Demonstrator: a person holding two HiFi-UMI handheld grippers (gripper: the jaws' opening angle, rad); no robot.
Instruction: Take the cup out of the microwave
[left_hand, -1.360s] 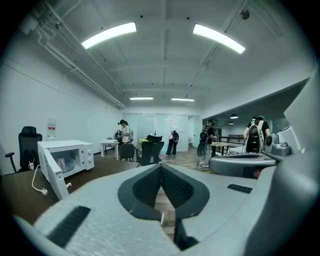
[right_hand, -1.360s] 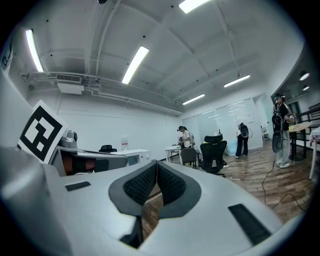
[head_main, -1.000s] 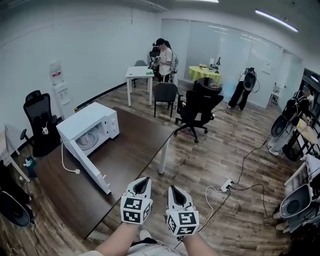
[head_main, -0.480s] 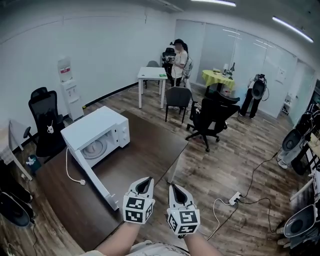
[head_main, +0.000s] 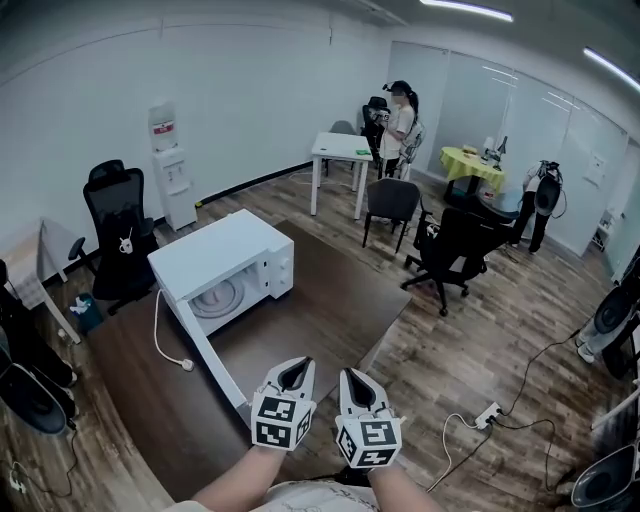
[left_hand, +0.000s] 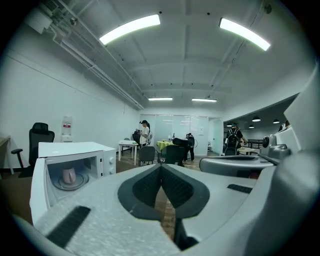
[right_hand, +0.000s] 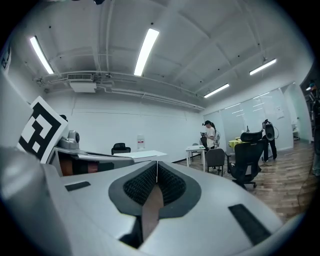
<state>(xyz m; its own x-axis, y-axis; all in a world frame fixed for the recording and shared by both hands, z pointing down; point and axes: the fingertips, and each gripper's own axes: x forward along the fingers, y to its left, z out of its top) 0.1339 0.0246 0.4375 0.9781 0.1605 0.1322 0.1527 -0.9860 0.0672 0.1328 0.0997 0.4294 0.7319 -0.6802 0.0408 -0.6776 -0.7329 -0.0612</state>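
Note:
A white microwave (head_main: 225, 262) stands on the dark brown table (head_main: 330, 300), its door (head_main: 208, 350) swung open toward me. In the left gripper view a pink cup (left_hand: 68, 174) sits on the glass turntable (left_hand: 75, 181) inside it. The head view shows the turntable, but I cannot make out the cup there. My left gripper (head_main: 292, 372) and right gripper (head_main: 352, 378) hang side by side at the table's near edge, to the right of the door. Both are shut and empty. The jaws meet at the tips in the left gripper view (left_hand: 161, 165) and the right gripper view (right_hand: 157, 163).
The microwave's white cord and plug (head_main: 172, 350) lie on the table left of the door. A black office chair (head_main: 120, 235) stands left of the table, and others (head_main: 455, 250) stand on the wood floor to the right. A water dispenser (head_main: 172, 172) is by the wall. People stand at the back. A power strip (head_main: 487, 415) lies on the floor.
The microwave has shifted right and nearer in the head view as I moved along the table. Both grippers came closer to the open door and stayed shut.

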